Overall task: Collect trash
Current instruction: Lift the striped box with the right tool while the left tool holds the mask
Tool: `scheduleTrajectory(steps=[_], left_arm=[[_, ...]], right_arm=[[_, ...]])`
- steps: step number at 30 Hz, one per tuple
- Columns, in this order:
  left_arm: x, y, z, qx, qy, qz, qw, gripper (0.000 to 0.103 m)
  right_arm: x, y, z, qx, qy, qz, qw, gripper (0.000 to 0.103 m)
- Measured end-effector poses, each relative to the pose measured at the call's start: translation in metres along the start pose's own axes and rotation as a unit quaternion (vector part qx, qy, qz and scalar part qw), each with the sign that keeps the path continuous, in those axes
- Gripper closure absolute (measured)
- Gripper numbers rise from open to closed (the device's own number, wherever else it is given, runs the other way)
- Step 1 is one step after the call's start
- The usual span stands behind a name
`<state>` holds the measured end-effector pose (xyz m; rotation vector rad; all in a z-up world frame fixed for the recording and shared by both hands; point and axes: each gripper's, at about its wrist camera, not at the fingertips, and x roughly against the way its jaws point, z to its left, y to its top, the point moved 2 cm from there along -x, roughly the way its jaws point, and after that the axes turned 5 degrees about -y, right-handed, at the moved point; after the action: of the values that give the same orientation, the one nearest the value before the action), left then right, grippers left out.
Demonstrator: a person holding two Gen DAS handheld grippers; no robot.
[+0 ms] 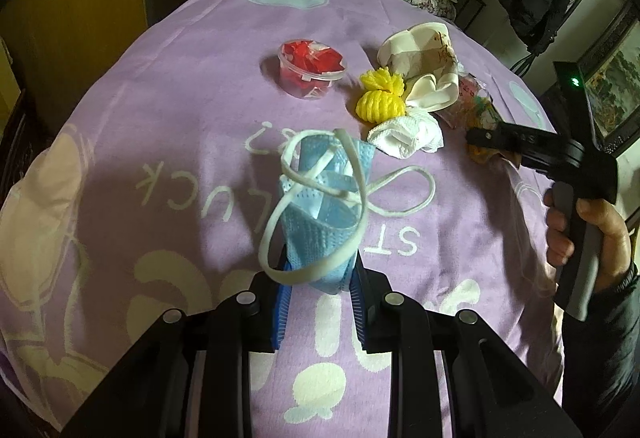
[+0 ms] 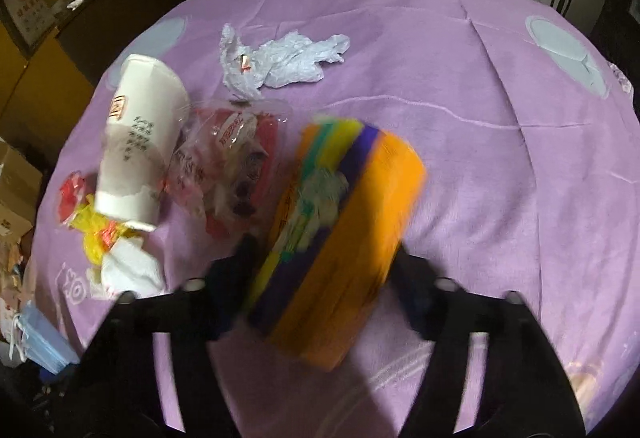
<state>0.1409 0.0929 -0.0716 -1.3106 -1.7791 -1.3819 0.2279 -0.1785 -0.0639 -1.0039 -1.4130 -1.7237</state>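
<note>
Purple printed cloth covers surface (image 1: 160, 110). Left gripper (image 1: 318, 278) jaws narrow, clamping blue face mask (image 1: 320, 206). Right gripper (image 2: 324, 270) jaws half-wide — orange packet (image 2: 344, 222) between them, pad contact blurred; centre packet before squeezing.

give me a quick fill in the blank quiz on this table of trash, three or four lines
1. The left gripper is shut on a blue ____.
2. The small clear tub holds scraps coloured ____.
3. The cloth covering the table is mostly ____.
4. The packet between the right gripper's fingers is mainly ____.

Missing words: face mask; red; purple; orange
</note>
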Motion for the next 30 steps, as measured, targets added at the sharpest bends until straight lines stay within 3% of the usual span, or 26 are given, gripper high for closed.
scheduleTrajectory(steps=[4,9,15,18,22,26,30], left_arm=[[0.006,-0.002,0.004,0.005,0.001,-0.003,1.0000,0.076],[0.018,-0.013,0.006,0.008,0.003,-0.005,0.9999,0.076],[0.033,-0.033,0.009,0.015,0.004,-0.006,0.9999,0.076],[0.038,-0.044,0.011,0.019,0.006,-0.003,0.9998,0.076],[0.043,-0.055,0.015,0.026,0.008,0.000,0.9996,0.076],[0.046,-0.061,0.017,0.027,0.010,0.002,0.9996,0.076],[0.047,-0.061,0.017,0.028,0.011,0.001,0.9995,0.076]], right_arm=[[0.016,-0.019,-0.011,-0.002,0.030,0.009,1.000,0.063],[0.041,-0.055,-0.027,-0.012,0.067,0.017,0.998,0.063],[0.058,-0.106,-0.022,0.020,0.071,0.031,0.997,0.063],[0.067,-0.118,-0.015,0.049,0.051,0.017,0.997,0.055],[0.072,-0.112,-0.019,0.055,0.023,-0.013,0.998,0.030],[0.075,-0.103,-0.017,0.068,0.002,-0.034,0.997,0.020],[0.063,-0.094,-0.006,0.090,-0.012,-0.019,0.996,0.019]])
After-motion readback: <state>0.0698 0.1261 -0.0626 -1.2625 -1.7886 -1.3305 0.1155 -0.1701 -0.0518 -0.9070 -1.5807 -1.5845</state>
